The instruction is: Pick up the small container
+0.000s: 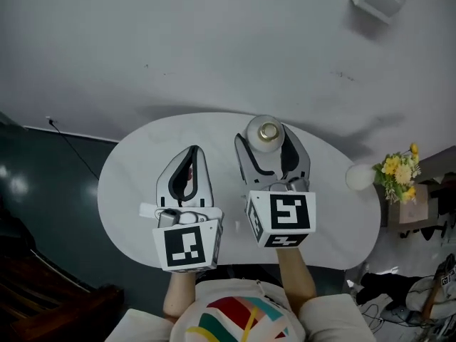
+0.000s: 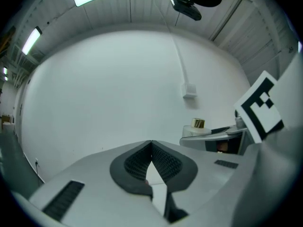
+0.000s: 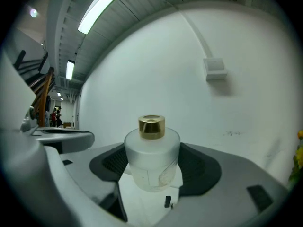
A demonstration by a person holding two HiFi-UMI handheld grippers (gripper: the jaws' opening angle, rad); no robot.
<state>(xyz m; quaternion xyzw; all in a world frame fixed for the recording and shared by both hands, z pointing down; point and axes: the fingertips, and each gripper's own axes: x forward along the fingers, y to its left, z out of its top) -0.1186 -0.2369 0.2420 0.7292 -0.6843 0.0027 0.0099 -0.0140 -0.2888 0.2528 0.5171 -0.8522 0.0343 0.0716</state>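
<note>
Small container [image 3: 151, 155], frosted, gold-capped: sitting near the tabletop's [image 1: 128, 180] far edge, being pinched between the right gripper [image 3: 152, 169] pads. Left gripper [image 2: 151, 151]: jaws pressing together, empty. Risk: smooth round wall slipping if the grip is slackening.

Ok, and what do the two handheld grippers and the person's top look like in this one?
The left gripper and right gripper have pale grey shells, and each claw is lined with dark ribbed pads. Each carries a white cube printed with black square markers. The person wears a white top with red, green and yellow stripes.
</note>
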